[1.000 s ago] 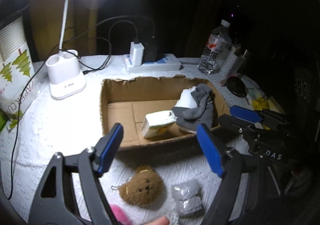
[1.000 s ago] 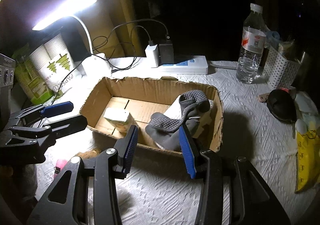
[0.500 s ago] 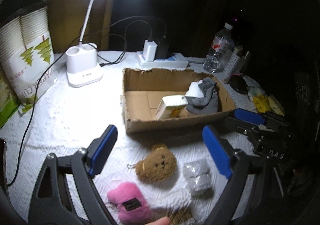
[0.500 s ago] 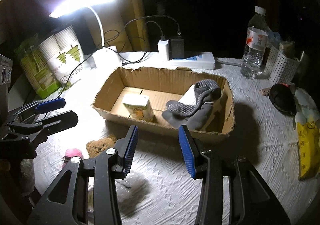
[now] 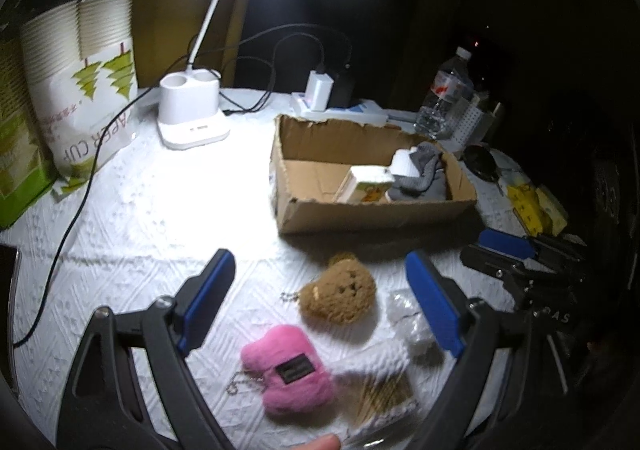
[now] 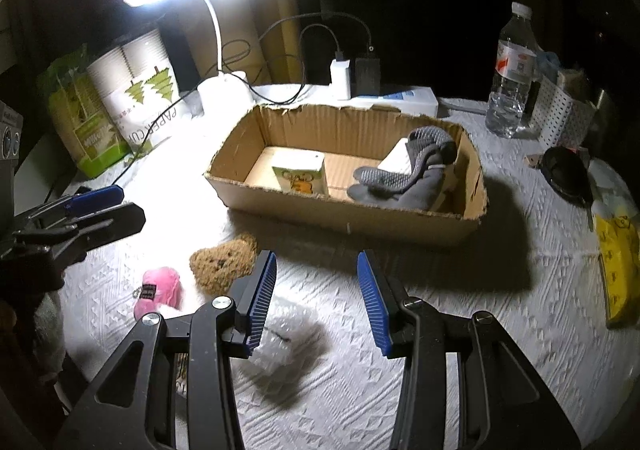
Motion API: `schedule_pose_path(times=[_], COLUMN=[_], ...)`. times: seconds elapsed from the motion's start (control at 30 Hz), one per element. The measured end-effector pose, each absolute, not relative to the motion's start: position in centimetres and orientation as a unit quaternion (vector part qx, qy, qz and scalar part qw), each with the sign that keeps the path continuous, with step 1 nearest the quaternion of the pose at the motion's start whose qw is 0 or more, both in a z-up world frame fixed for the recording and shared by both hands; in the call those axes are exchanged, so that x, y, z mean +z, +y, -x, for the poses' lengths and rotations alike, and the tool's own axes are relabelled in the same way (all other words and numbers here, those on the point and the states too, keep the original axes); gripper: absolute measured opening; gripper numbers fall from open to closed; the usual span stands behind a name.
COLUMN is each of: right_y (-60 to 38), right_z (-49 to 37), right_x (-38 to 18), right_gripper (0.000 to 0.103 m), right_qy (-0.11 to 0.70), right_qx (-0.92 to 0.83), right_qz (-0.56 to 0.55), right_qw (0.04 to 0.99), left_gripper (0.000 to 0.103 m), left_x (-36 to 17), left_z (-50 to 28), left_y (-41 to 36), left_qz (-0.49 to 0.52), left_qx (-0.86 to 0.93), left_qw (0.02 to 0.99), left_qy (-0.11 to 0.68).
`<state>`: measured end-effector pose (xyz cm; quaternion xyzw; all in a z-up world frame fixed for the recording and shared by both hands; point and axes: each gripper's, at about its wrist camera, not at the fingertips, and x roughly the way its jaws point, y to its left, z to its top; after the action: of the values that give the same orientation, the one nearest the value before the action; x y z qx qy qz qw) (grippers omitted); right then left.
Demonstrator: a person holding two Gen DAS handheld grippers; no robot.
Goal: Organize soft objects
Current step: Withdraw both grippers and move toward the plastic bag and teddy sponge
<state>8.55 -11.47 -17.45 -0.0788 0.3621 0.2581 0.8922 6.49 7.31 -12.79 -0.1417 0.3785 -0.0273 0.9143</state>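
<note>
A cardboard box (image 5: 372, 215) (image 6: 340, 215) holds a tissue pack (image 5: 366, 185) (image 6: 299, 173) and grey socks (image 5: 424, 173) (image 6: 404, 181). On the cloth in front lie a brown bear plush (image 5: 340, 296) (image 6: 222, 264), a pink plush (image 5: 288, 370) (image 6: 158, 292) and a clear bubble-wrap packet (image 5: 408, 318) (image 6: 280, 338). My left gripper (image 5: 324, 304) is open and empty above the plush toys. My right gripper (image 6: 316, 296) is open and empty in front of the box, above the packet. Each shows at the edge of the other's view.
A white desk lamp (image 5: 192, 117) shines at the back, with a power strip (image 6: 400, 97) and cables. A paper cup pack (image 5: 80, 77) stands left. A water bottle (image 6: 512, 69), a white basket (image 6: 560, 117), a black object (image 6: 564, 173) and yellow packets (image 6: 618, 270) are right.
Both grippers have pulled back from the box toward me and risen. The pink plush and more of the cloth have come into view. Both stay open.
</note>
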Motion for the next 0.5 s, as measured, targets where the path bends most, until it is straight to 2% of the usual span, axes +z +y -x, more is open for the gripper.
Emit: schedule_pose_path(times=[0.5], right_y=[-9.8], right_z=[-7.2], right_x=[-21.2], right_gripper=[0.045], right_qy=[0.393], right_qx=[0.271], right_qz=[0.068], right_qw=[0.876], left_gripper=[0.088], left_x=[-15.9], left_z=[-4.7], left_y=[7.9], left_qz=[0.137], left_qx=[-0.015], left_qw=[0.904], left_qy=[0.405])
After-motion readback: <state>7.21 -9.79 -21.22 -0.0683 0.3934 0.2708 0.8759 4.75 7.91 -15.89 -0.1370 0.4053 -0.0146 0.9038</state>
